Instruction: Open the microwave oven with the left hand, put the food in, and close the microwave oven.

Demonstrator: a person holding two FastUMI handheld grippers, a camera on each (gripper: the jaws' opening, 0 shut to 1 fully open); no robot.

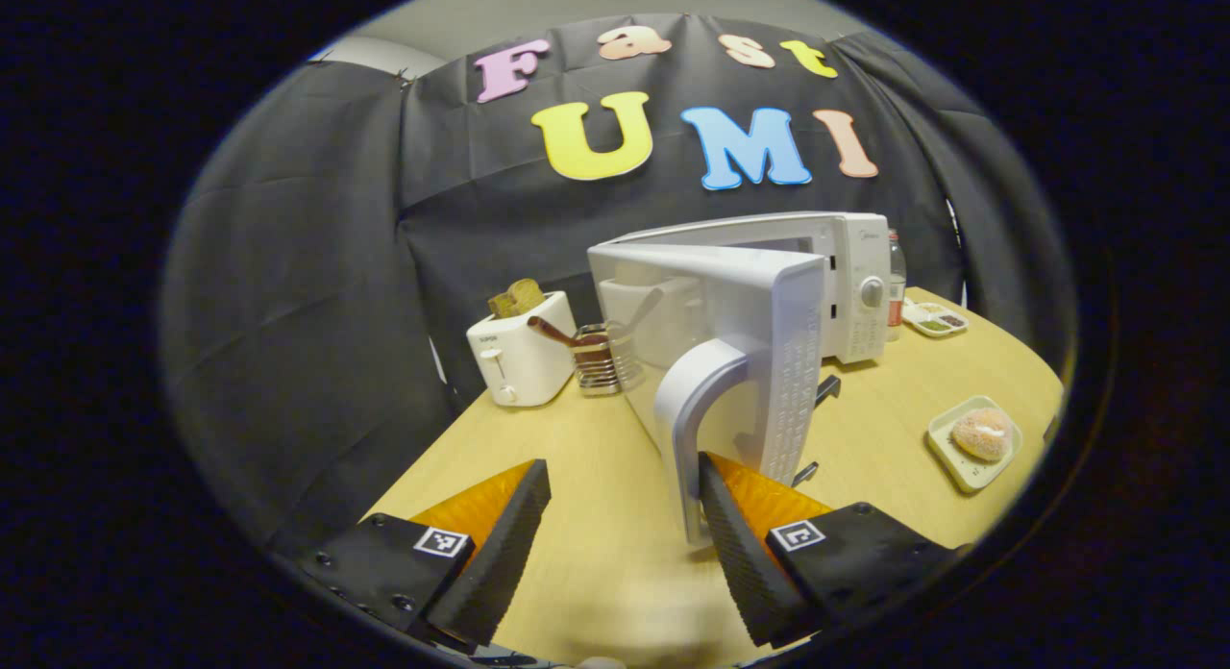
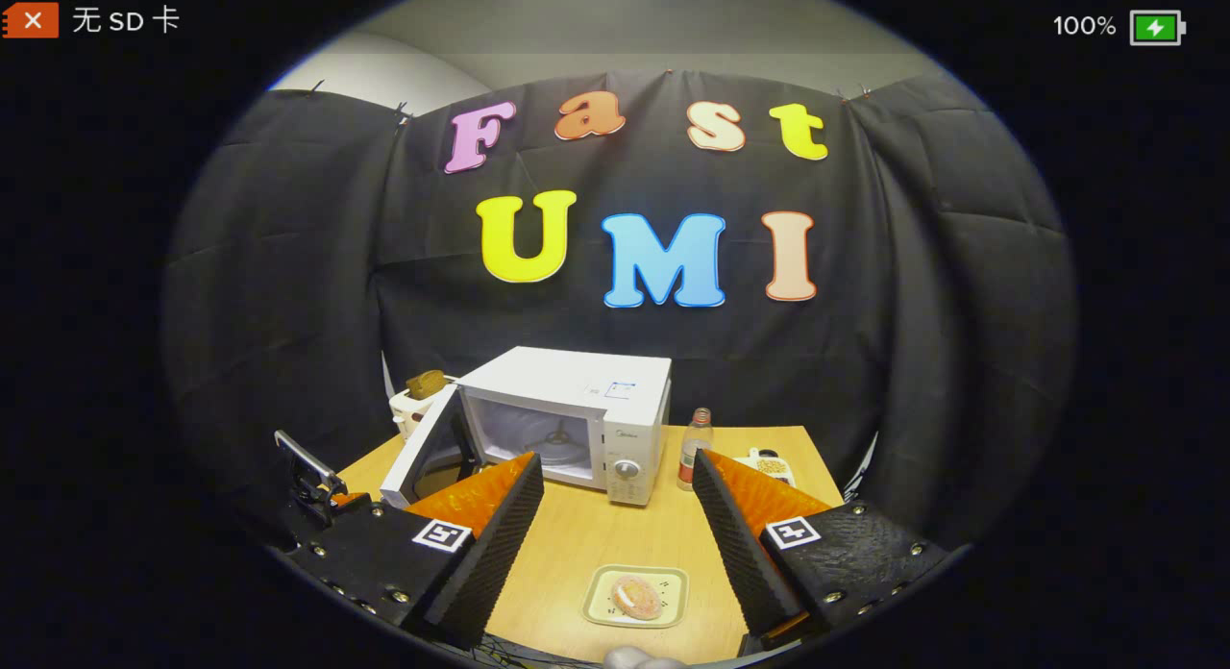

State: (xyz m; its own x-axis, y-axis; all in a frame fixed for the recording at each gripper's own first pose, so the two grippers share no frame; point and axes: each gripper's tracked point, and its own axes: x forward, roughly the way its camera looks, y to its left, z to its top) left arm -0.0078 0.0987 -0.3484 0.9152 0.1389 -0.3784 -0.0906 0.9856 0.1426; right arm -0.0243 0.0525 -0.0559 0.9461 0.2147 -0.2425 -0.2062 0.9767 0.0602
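The white microwave [image 1: 846,275] stands at the back of the wooden table, its door [image 1: 769,361] swung wide open toward me. My left gripper [image 1: 625,496] is open; the door's curved handle [image 1: 684,429] sits just inside its right finger [image 1: 745,544], while the left finger stays well apart from it. The food, a round bun on a small pale plate [image 1: 982,434], lies on the table to the right. In the right gripper view the bun [image 2: 637,597] lies low between the spread fingers of my right gripper [image 2: 615,515], which is open and holds nothing. The microwave's cavity [image 2: 548,433] shows beyond.
A white toaster [image 1: 519,357] with bread and a wire rack [image 1: 603,359] of utensils stand left of the microwave. A bottle [image 1: 896,275] and a divided snack tray [image 1: 934,318] sit to its right. The table edge [image 1: 423,458] runs near the black cloth wall.
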